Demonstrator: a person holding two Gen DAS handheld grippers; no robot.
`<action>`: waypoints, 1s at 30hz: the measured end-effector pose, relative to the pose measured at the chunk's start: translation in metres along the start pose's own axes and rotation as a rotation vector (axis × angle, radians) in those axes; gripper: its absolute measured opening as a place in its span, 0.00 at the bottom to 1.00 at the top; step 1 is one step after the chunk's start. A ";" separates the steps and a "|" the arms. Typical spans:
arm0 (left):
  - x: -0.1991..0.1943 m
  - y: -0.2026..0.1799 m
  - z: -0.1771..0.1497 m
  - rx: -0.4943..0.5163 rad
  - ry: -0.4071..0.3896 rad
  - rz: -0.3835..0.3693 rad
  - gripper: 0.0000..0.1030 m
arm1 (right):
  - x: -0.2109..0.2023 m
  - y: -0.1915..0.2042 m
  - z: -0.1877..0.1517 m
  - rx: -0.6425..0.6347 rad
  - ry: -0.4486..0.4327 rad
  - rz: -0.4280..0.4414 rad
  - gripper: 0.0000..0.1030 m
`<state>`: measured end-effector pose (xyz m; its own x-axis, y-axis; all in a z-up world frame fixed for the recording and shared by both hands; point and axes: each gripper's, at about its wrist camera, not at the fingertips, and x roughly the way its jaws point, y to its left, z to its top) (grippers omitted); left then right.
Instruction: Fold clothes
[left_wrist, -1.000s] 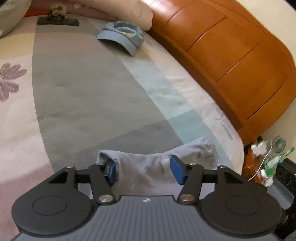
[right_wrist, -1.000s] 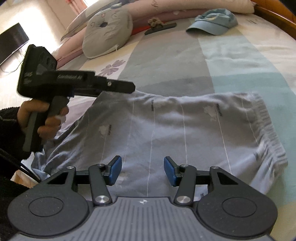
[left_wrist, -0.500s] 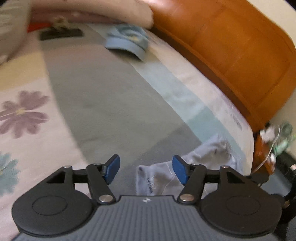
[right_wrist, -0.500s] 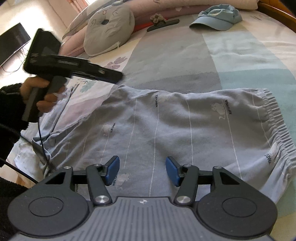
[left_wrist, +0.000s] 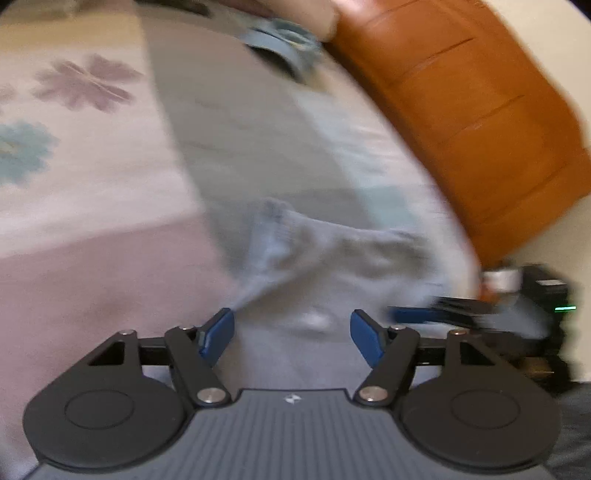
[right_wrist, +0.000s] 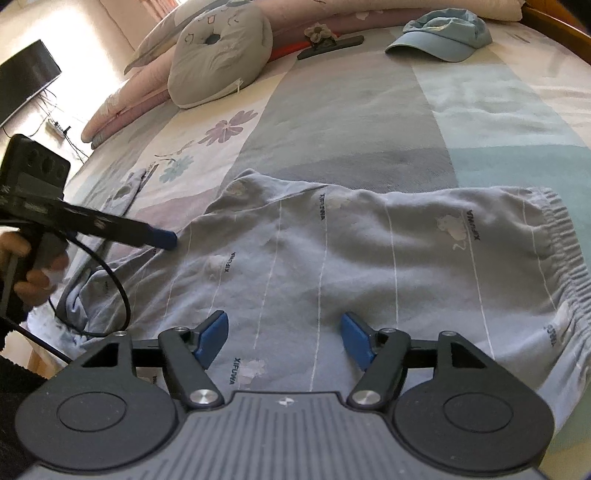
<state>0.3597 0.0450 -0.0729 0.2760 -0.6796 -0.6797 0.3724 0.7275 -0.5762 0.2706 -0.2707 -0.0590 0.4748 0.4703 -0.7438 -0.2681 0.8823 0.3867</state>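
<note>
Pale grey trousers (right_wrist: 332, 258) with thin white stripes and small prints lie spread on the bed, elastic waistband (right_wrist: 561, 236) to the right. My right gripper (right_wrist: 282, 338) hovers open over their near edge, nothing between its fingers. A hand holds my left gripper (right_wrist: 162, 239) at the garment's left side, its blue tip close to the fabric. In the blurred left wrist view the left gripper (left_wrist: 291, 332) is open above the trousers (left_wrist: 325, 266), and the right gripper's blue finger (left_wrist: 417, 315) shows at the right.
A blue cap (right_wrist: 443, 35), a grey cushion (right_wrist: 218, 55) and a flat black object (right_wrist: 330, 41) lie at the far end of the bed. A wooden headboard (left_wrist: 461, 122) runs along the right. A black cable (right_wrist: 122, 295) loops over the garment's left part.
The left gripper has swung left and down, from the garment's far edge to its left side. The trousers now lie flatter and wider. The right gripper stays open and has barely shifted.
</note>
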 end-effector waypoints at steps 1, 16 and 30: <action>-0.004 0.002 0.002 -0.016 -0.020 0.008 0.60 | 0.000 0.002 0.002 0.001 -0.003 -0.010 0.71; -0.086 0.028 -0.031 -0.077 -0.224 0.227 0.67 | 0.084 0.093 0.077 -0.407 -0.069 -0.171 0.17; -0.109 0.040 -0.048 0.100 -0.228 0.261 0.64 | 0.056 0.105 0.064 -0.252 -0.061 -0.247 0.27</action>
<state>0.3021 0.1525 -0.0436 0.5594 -0.4842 -0.6728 0.3454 0.8740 -0.3418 0.3225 -0.1511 -0.0250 0.5983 0.2502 -0.7612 -0.3336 0.9415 0.0472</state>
